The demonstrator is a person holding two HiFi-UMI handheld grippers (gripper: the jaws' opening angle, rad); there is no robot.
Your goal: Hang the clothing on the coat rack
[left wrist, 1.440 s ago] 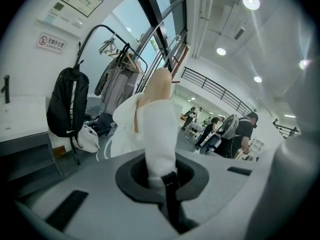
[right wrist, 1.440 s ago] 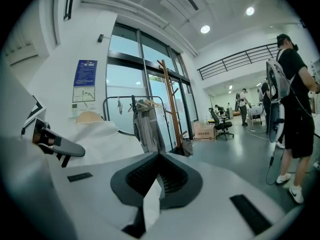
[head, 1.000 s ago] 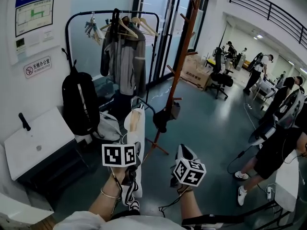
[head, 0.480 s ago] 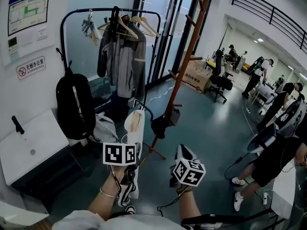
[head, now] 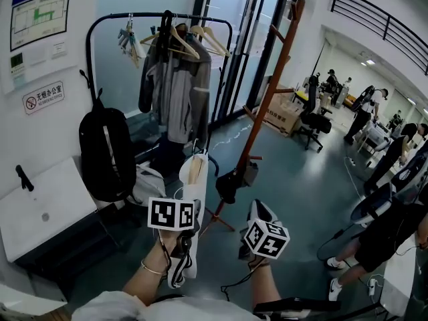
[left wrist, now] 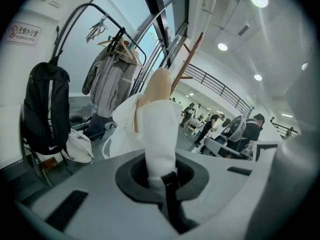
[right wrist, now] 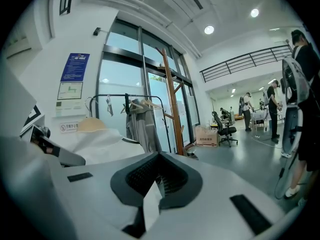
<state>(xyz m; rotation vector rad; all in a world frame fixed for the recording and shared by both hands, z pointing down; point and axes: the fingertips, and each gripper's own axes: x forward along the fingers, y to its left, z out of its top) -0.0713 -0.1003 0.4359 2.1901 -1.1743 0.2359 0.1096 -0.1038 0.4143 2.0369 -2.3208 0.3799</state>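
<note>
A white garment (head: 194, 179) on a wooden hanger (left wrist: 159, 86) stands up in front of me. My left gripper (head: 186, 214) is shut on its lower part, and in the left gripper view the white cloth (left wrist: 157, 134) rises straight out of the shut left gripper (left wrist: 163, 180). Beside it, my right gripper (head: 257, 221) is shut on a corner of the same white cloth (right wrist: 149, 207). The wooden coat rack (head: 269, 102) with slanted pegs stands just ahead, right of the garment. It also shows in the right gripper view as the coat rack (right wrist: 172, 109).
A black clothes rail (head: 107, 29) at the back left holds a grey jacket (head: 175, 89) and bare hangers. A black backpack (head: 103, 154) hangs at its left end. A dark bag (head: 229, 182) hangs low on the coat rack. A cardboard box (head: 284, 116), an office chair (head: 315, 122) and people stand on the right.
Both grippers have carried the white garment forward towards the coat rack and clothes rail, which now look a little nearer. Both grips are unchanged.
</note>
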